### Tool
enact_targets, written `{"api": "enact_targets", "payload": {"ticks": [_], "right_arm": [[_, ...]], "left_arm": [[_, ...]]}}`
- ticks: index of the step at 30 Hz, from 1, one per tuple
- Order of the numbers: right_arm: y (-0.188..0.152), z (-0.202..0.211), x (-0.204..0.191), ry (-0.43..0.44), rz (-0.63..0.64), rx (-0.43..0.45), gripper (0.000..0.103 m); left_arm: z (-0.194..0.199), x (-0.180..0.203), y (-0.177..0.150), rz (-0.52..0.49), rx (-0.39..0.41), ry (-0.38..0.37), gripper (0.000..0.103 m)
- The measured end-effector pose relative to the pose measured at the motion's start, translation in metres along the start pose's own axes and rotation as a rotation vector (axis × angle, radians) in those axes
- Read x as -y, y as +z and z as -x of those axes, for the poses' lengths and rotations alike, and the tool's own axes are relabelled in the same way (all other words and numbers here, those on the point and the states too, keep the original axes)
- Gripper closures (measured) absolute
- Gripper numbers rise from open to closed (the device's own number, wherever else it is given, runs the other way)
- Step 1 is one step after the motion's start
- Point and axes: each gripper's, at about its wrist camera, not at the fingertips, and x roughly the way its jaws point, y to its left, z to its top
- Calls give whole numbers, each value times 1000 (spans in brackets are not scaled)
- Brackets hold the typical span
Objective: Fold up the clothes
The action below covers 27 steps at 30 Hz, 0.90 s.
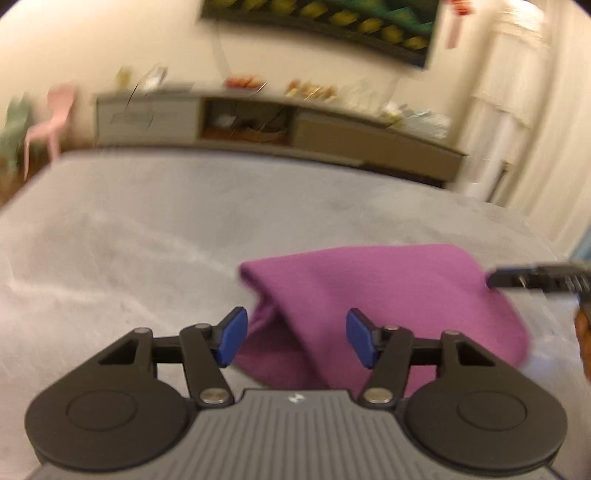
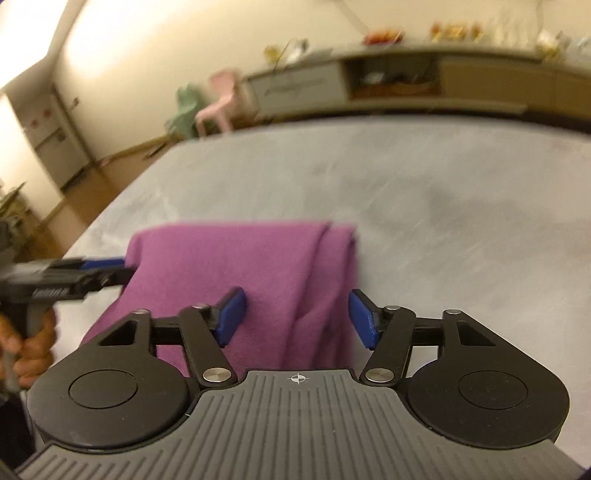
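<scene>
A purple garment lies folded on a grey bed cover. My left gripper is open just above the garment's near edge, with a blue pad on either side of a raised fold and nothing gripped. The right gripper's tip reaches the cloth's right edge. In the right wrist view the purple garment lies under my open right gripper, which holds nothing. The left gripper sits at the cloth's left edge, held by a person's hand.
The grey bed cover stretches far beyond the garment. Behind the bed stands a long low sideboard with clutter on top. A pink chair stands at the left, a painting hangs above, and pale curtains hang at the right.
</scene>
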Motion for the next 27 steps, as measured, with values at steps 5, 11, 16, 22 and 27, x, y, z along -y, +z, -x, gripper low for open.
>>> {"api": "enact_targets", "payload": {"ticks": [5, 11, 16, 22, 27], "right_arm": [[-21, 39, 9, 8, -17, 41, 50], [-38, 30, -1, 52, 17, -25, 52], [-49, 5, 3, 2, -3, -117, 51], [-42, 27, 3, 4, 3, -67, 52], [-47, 21, 4, -2, 42, -90, 96]], "left_arm": [[23, 47, -11, -156, 23, -47, 43], [13, 92, -34, -365, -32, -3, 41], [-5, 94, -29, -460, -25, 64, 37], [-11, 99, -10, -502, -12, 81, 39], [-15, 144, -21, -691, 17, -19, 37]]}}
